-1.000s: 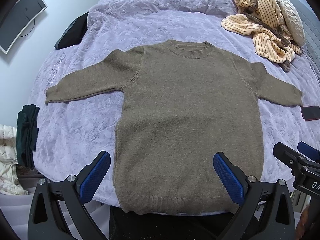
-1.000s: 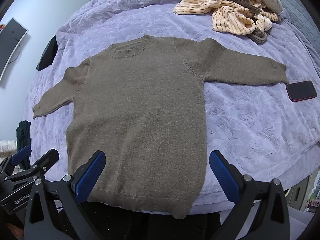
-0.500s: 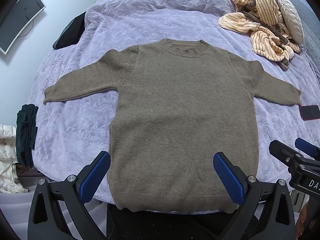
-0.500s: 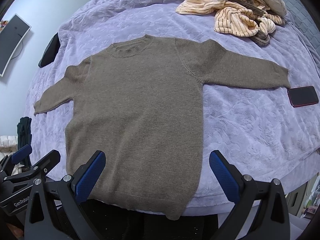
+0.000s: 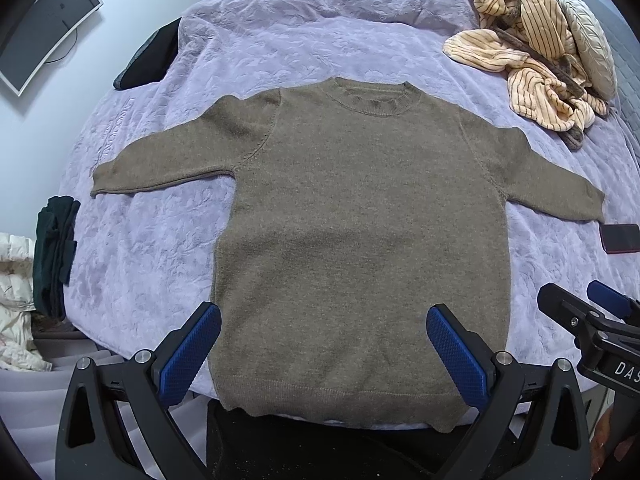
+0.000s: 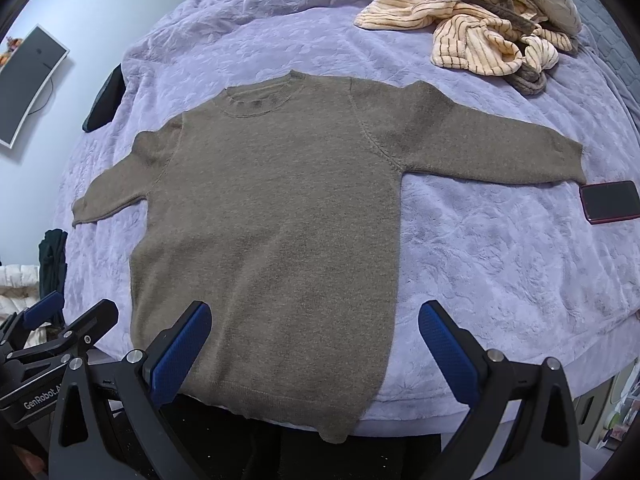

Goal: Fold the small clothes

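A brown knit sweater (image 5: 360, 232) lies flat, front up, on the lilac bed cover (image 5: 152, 248), both sleeves spread out; it also shows in the right wrist view (image 6: 272, 216). Its hem hangs slightly over the near bed edge. My left gripper (image 5: 324, 352) is open and empty, above the hem on the left half. My right gripper (image 6: 316, 344) is open and empty, above the hem's right corner. Each gripper shows at the edge of the other's view, the right one (image 5: 592, 320) and the left one (image 6: 60, 332).
A striped cream garment (image 5: 532, 56) and a grey cushion (image 5: 592, 44) lie at the far right. A phone (image 6: 610, 201) lies by the right sleeve cuff. A dark object (image 5: 148, 60) lies at the far left. Dark green clothes (image 5: 54, 252) hang left of the bed.
Both grippers have moved slightly back and up; the sweater sits a little lower and farther in both views. The sweater itself has not moved.
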